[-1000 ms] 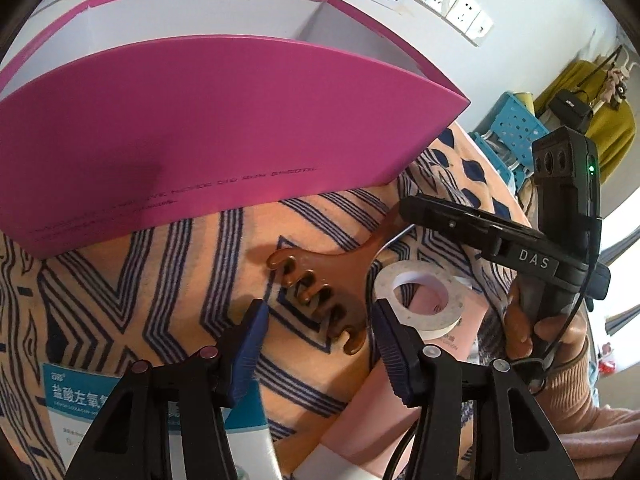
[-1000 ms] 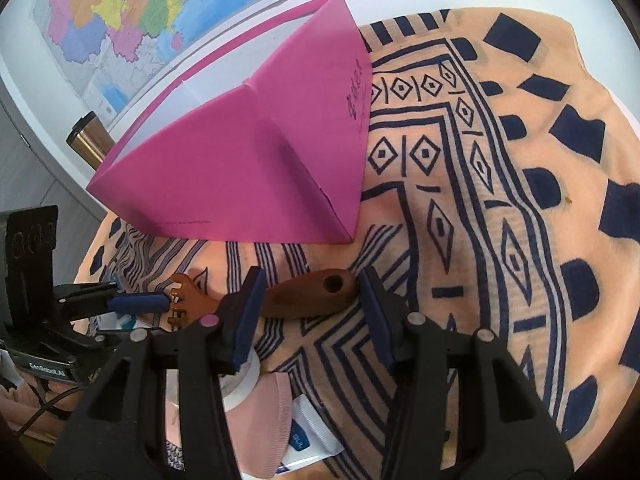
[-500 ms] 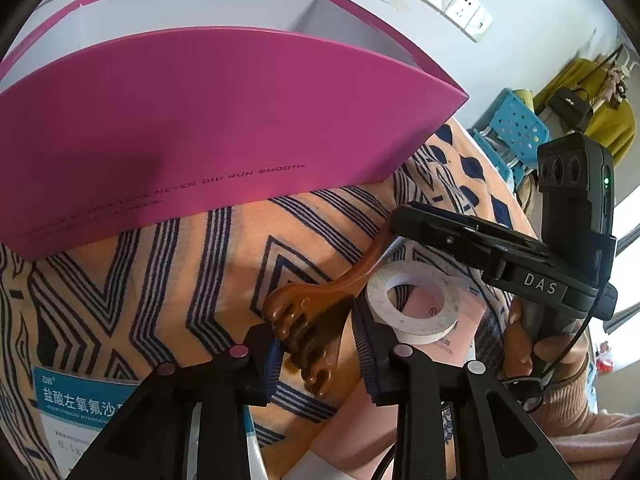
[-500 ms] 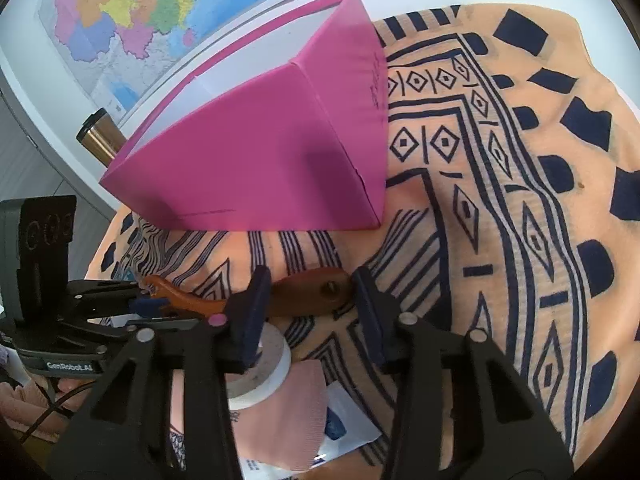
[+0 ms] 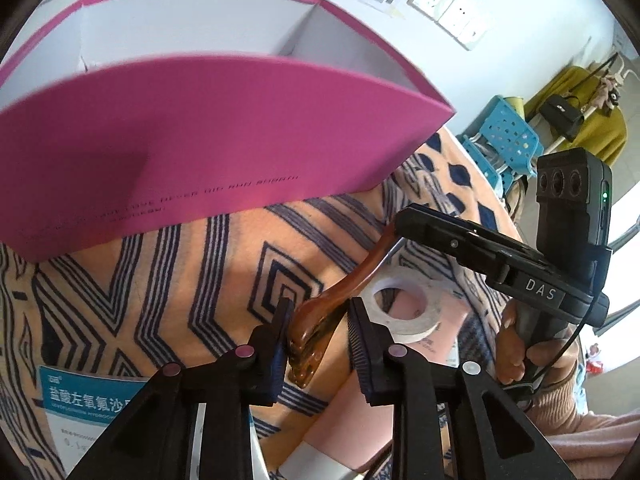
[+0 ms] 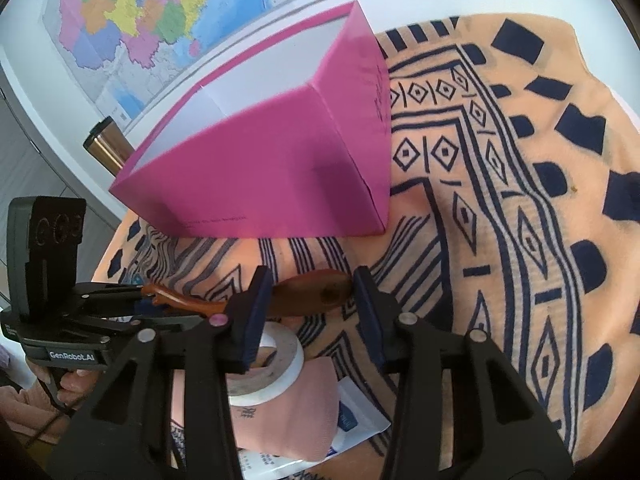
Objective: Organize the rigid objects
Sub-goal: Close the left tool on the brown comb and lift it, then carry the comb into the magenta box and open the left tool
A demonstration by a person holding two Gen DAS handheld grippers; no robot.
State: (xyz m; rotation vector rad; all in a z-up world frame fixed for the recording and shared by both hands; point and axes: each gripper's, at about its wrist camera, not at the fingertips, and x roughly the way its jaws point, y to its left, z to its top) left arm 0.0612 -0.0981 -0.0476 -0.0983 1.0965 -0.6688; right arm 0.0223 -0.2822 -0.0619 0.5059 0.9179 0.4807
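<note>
On the patterned cloth (image 6: 500, 208), just in front of the pink box (image 6: 272, 176), a brown comb-like massager (image 5: 320, 316) is held up by both grippers. The left gripper (image 5: 318, 336) has its toothed head between its fingers: the head touches the left pad, while a gap shows before the right pad, so the jaws stand narrow and I cannot tell whether they truly pinch it. From the right wrist view the same head sits inside the left gripper (image 6: 136, 302), with the neck running out toward the right. The right gripper (image 6: 310, 308) straddles the wide handle end (image 6: 316, 288); its pads stand fairly wide, with the handle between them, and contact cannot be judged. In the left view the right gripper (image 5: 404, 220) covers the far end of the handle.

A white tape roll (image 5: 404, 308) lies just below the massager, resting on a pink packet (image 6: 292, 412). A blue-and-white medicine box (image 5: 92, 404) lies at the near left on the cloth. The pink box stands open, its white inside showing, with a metal flask (image 6: 106, 148) behind its left corner and a map (image 6: 160, 12) on the wall.
</note>
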